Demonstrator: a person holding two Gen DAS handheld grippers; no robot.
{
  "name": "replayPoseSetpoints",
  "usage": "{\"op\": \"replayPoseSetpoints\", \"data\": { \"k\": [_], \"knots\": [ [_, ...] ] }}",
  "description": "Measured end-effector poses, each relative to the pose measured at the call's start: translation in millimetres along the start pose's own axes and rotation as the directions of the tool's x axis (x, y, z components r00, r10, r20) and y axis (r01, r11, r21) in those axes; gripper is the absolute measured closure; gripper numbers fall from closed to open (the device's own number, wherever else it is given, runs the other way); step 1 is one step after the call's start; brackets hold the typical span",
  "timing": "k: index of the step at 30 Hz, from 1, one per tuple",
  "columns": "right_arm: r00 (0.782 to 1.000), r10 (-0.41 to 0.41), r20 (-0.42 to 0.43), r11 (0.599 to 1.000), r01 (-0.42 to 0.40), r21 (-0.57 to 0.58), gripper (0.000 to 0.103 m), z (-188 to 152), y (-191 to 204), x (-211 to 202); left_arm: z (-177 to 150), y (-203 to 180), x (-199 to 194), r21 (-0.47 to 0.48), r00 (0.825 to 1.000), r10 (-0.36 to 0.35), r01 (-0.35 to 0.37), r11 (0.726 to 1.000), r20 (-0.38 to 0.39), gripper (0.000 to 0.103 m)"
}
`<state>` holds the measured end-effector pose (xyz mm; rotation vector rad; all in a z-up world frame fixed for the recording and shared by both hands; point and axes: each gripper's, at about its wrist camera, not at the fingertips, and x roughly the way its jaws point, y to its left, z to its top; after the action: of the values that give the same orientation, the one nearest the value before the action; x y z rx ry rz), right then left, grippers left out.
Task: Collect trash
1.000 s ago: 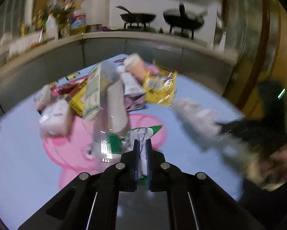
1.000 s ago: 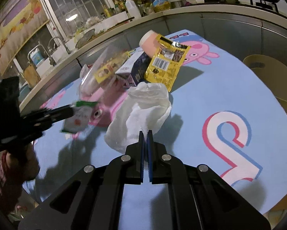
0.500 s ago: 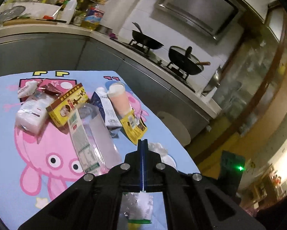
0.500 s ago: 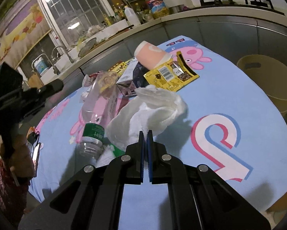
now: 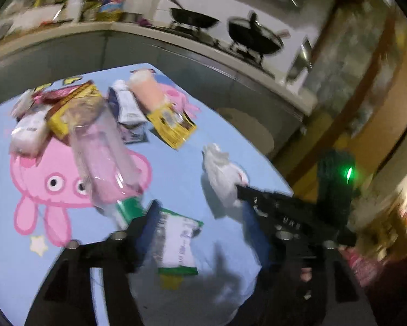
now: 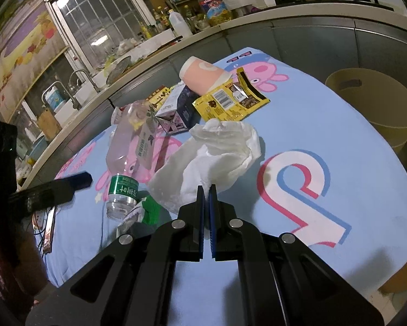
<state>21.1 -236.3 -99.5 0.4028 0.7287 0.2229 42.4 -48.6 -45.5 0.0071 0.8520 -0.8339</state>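
The right gripper is pinching the near edge of a crumpled white tissue, its jaws pressed almost together on it; the tissue is lying on the table, spreading away from the fingers toward the far side. The left gripper is standing wide open, one finger just beside a green-and-white wrapper that is lying flat between the spread fingers, its long axis running away from the camera. Just to its left a clear plastic bottle is lying on its side, green-banded neck pointing toward the near table edge. Behind it a yellow snack packet, a pink cup on its side and a dark carton are sitting together. A blue cartoon-pig tablecloth is covering the table; a tan bin is standing beyond its right edge, with kitchen counter and woks behind.
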Motion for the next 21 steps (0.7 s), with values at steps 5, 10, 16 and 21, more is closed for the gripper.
{"op": "replayPoseSetpoints", "data": {
  "k": [5, 10, 16, 21],
  "knots": [
    [1.0, -0.003, 0.004, 1.0, 0.003, 0.011, 0.1, -2, -4, -3, -19, -24, 43, 0.204, 0.987, 0.136, -0.116, 0.972, -0.088, 0.038],
    [1.0, -0.005, 0.015, 1.0, 0.005, 0.013, 0.1, 0, -5, -7, -24, 5, 66, 0.18, 0.965, 0.194, -0.162, 0.97, -0.175, 0.091],
    [1.0, 0.011, 0.028, 1.0, -0.011, -0.001, 0.1, 7, -2, -7, 7, 44, 4, -0.113, 0.996, -0.082, 0.078, 0.991, -0.034, 0.101],
    [0.998, 0.035, 0.046, 0.999, -0.034, -0.013, 0.1, 15, 5, -9, 27, 75, -37, -0.249, 0.971, -0.204, 0.23, 0.941, 0.126, 0.101]
  ]
}}
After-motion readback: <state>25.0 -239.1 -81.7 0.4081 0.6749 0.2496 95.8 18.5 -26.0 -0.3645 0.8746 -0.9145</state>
